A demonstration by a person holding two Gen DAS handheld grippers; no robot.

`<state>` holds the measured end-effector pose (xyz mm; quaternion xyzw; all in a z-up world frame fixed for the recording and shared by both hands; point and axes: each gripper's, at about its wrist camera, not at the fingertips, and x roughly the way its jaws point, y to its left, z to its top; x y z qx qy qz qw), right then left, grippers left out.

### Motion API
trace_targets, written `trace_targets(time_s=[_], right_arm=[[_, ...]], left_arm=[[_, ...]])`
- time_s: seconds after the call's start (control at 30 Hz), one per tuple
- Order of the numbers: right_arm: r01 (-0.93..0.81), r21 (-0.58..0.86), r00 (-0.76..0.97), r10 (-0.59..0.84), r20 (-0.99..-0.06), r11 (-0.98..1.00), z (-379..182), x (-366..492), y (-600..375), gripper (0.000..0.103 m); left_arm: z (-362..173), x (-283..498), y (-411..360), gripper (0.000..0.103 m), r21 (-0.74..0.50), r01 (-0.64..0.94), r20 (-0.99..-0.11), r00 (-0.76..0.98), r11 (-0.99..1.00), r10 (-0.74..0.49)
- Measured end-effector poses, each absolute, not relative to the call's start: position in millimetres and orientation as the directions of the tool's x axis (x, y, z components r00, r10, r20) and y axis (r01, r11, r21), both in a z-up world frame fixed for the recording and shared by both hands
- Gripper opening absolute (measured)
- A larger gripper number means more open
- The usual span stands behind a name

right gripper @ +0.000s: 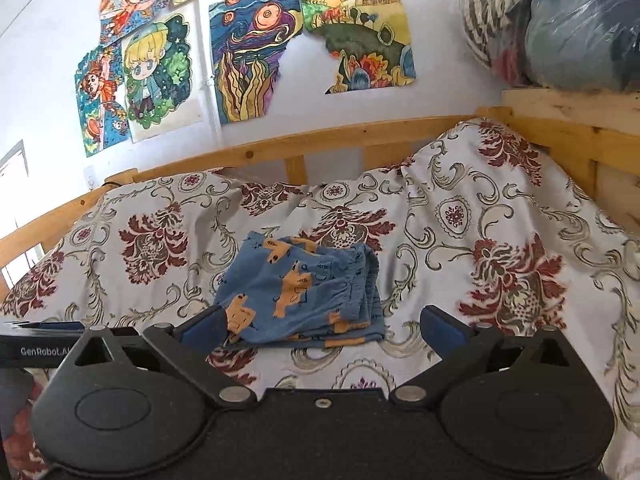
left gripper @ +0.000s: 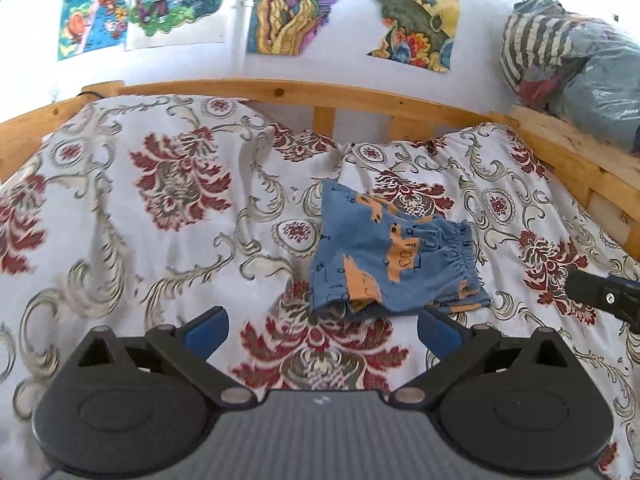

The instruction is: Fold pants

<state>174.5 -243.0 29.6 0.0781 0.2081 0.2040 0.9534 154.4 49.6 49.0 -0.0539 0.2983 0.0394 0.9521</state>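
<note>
The small blue pants [left gripper: 394, 254] with orange print lie folded into a compact stack on the patterned bedspread [left gripper: 160, 208], waistband to the right. My left gripper [left gripper: 322, 326] is open and empty, just in front of the pants' near edge. In the right wrist view the pants [right gripper: 302, 290] lie just ahead of my right gripper [right gripper: 322, 326], which is open and empty; its left finger [right gripper: 202, 326] overlaps the pants' near left corner. The right gripper's tip shows at the right edge of the left wrist view [left gripper: 604, 294].
A wooden bed rail [left gripper: 280, 94] runs along the back and right side. A plastic bag of clothes [left gripper: 576, 56] sits on the rail at the far right. Colourful drawings [left gripper: 276, 4] hang on the white wall. The left gripper's body [right gripper: 40, 350] shows at left in the right wrist view.
</note>
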Motion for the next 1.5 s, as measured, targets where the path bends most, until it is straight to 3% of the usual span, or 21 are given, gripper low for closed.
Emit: trace_targets(time_s=[0.2, 0.43, 1.5], right_arm=[[-0.342, 0.194, 0.843, 0.392, -0.369, 0.919, 20, 146, -239, 0.102], [-0.324, 0.200, 0.841, 0.378, -0.388, 0.925, 7, 127, -236, 0.102], [-0.320, 0.220, 0.823, 0.385, -0.417, 0.922, -7, 130, -232, 0.102]], left_arm=[[43, 131, 61, 0.102, -0.140, -0.173, -0.559, 0.827, 0.975, 0.066], [31, 113, 65, 0.102, -0.079, -0.187, -0.550, 0.827, 0.979, 0.113], [10, 105, 68, 0.103, -0.088, -0.199, -0.591, 0.799, 0.976, 0.110]])
